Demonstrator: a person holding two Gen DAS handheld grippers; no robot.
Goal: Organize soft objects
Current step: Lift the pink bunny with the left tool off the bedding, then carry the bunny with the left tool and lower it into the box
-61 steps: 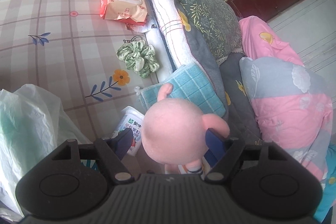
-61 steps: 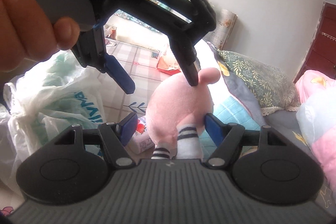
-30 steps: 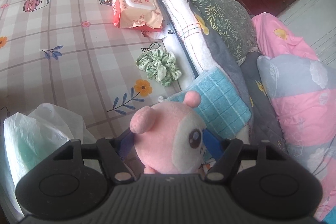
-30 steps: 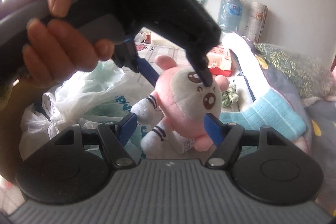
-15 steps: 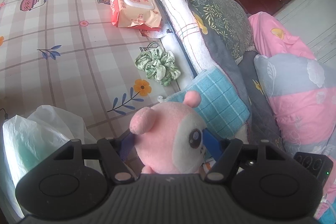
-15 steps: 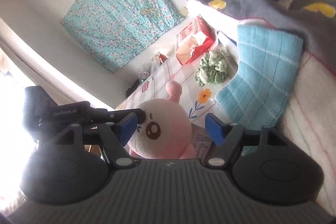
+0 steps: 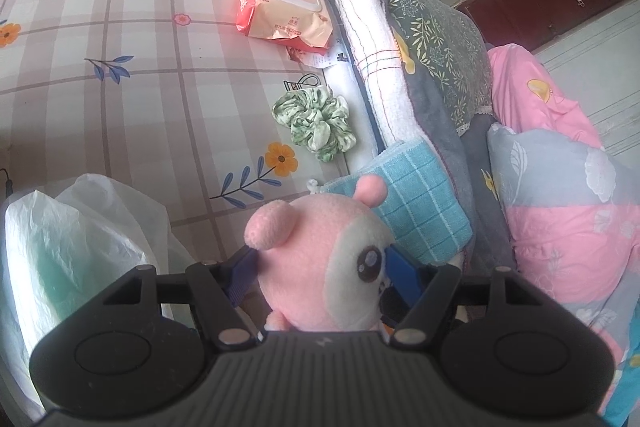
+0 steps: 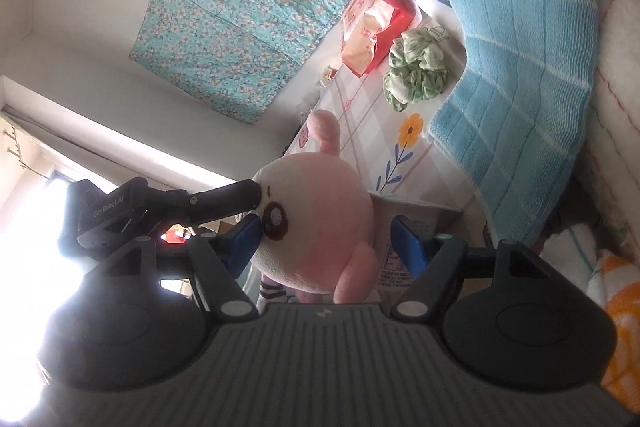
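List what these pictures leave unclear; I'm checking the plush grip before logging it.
- pink plush toy: body and legs hidden below the left gripper housing in the left wrist view.
- right gripper: whether either of its fingers touches the plush can't be told; the toy overlaps the left one.
- white plastic bag: contents only a green blur.
- carton behind the plush: print too small.

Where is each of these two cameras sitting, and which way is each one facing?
Left wrist: on the left gripper, looking down across the patterned bed; its fingers clamp the pink plush toy.
Right wrist: on the right gripper, rolled sideways toward wall and bed, fingers open around the toy.
Shared: toy, green scrunchie, blue towel, wipes pack.
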